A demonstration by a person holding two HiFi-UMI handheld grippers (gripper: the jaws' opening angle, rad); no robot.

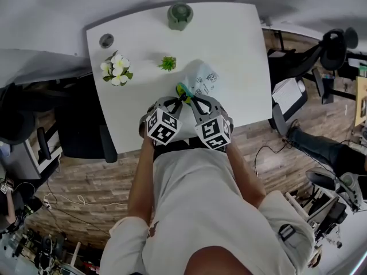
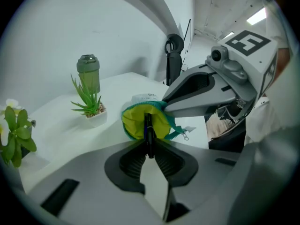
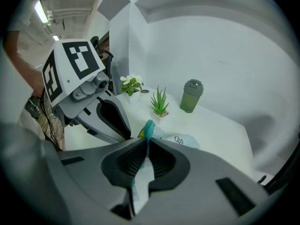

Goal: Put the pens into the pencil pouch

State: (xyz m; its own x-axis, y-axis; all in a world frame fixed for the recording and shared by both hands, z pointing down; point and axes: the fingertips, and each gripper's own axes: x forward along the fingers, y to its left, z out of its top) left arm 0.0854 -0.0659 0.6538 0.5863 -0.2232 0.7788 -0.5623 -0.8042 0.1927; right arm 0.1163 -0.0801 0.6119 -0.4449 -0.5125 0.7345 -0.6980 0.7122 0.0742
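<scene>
The pencil pouch [image 1: 203,78] is white with printed marks, a teal zipper and a yellow lining, and it lies near the table's front edge. Its open mouth [image 2: 133,121] faces my left gripper [image 2: 149,144]. That gripper is shut on a dark pen [image 2: 148,132], whose tip points into the yellow opening. My right gripper [image 3: 146,142] is shut on the pouch's rim by the zipper and holds the mouth up; the pouch body [image 3: 180,139] trails behind it. In the head view the left gripper [image 1: 179,99] and right gripper [image 1: 192,101] meet tip to tip at the pouch mouth.
On the white table [image 1: 241,50] stand a green bottle [image 1: 180,15] at the back, a small spiky plant [image 1: 167,63] beside the pouch and a pot of white flowers [image 1: 116,69] to the left. Dark office chairs flank the table.
</scene>
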